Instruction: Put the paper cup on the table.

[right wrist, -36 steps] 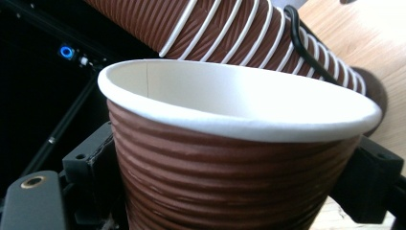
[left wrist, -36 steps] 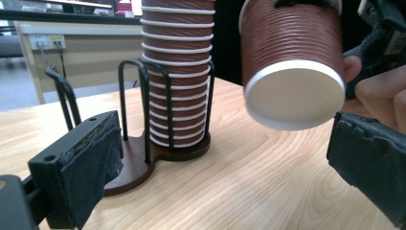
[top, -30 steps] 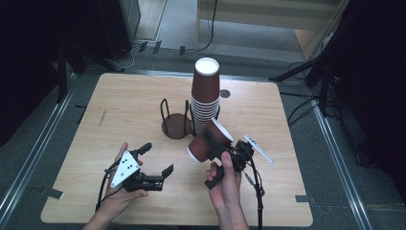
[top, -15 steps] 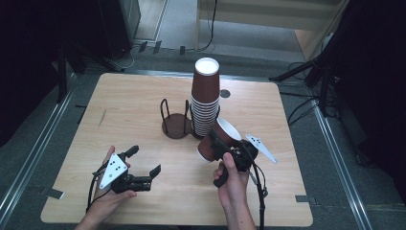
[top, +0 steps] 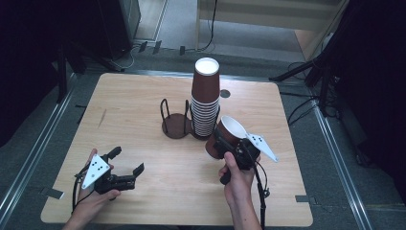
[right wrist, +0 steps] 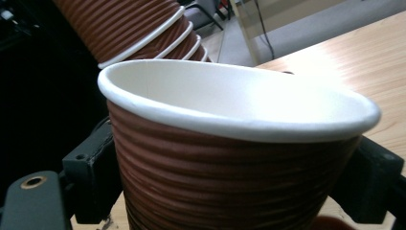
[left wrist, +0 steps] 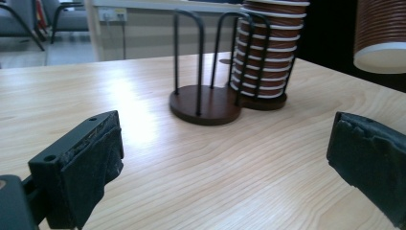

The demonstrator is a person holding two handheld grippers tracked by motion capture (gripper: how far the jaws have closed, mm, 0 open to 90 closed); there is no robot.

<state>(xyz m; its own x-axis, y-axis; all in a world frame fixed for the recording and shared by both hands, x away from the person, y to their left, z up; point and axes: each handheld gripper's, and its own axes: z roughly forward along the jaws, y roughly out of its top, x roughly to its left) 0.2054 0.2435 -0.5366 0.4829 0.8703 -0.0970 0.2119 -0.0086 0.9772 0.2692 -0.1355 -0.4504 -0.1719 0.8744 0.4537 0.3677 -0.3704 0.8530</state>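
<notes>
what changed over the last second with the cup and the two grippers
The right gripper, shut on the ribbed brown paper cup, carried it right and nearer the tall stack of brown paper cups, tipping its mouth upward. The left gripper, open, drew back toward the table's near edge. The stack and black wire cup holder stayed put.

Left gripper (top: 127, 167) gapes wide and low; right gripper (top: 221, 143) clamped, raised.

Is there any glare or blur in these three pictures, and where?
High view: even light, dark surroundings, slightly soft. Left gripper view: bright glare on the light wooden table, near black jaws blurred. Right gripper view: the brown ribbed paper cup is sharp, the tall stack of brown paper cups behind is soft.
</notes>
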